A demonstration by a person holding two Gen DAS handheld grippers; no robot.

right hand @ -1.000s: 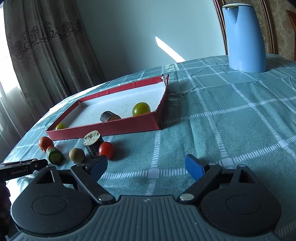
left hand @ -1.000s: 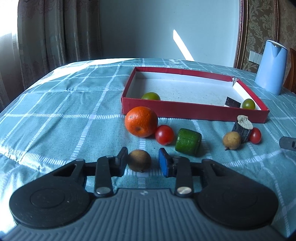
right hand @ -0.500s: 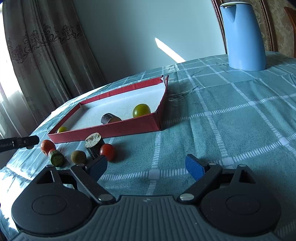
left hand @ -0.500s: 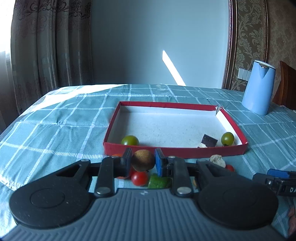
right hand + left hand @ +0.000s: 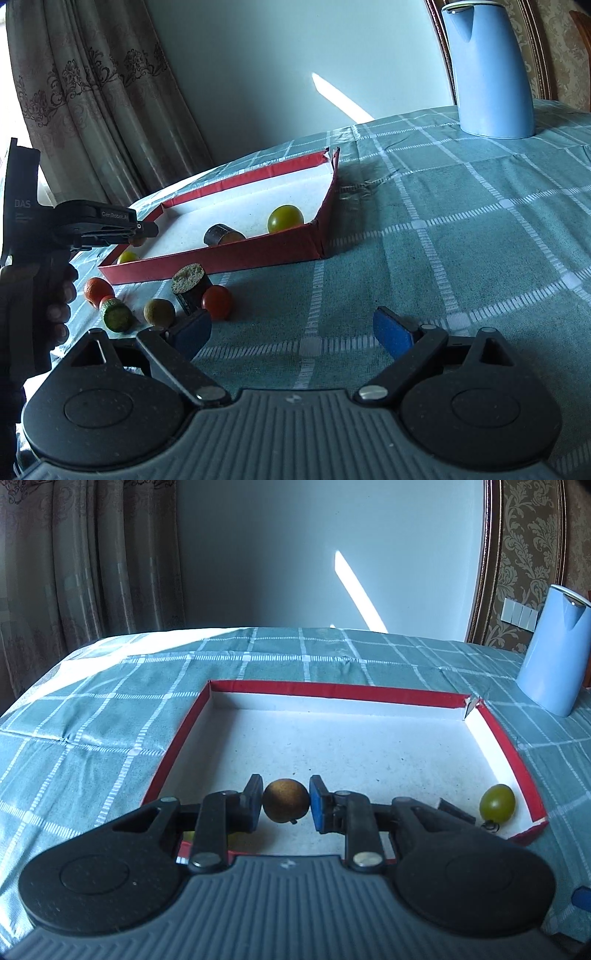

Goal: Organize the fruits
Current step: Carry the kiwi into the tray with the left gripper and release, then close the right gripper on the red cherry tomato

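Lifted off the cloth since a second ago, the brown fruit now hangs above the red tray, pinched between the left gripper pads. At its three o'clock a green tomato lies inside the tray. Meanwhile the right gripper stands spread wide, empty, over the checked tablecloth.

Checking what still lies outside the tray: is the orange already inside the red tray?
No: the orange sits on the tablecloth, outside the red tray.
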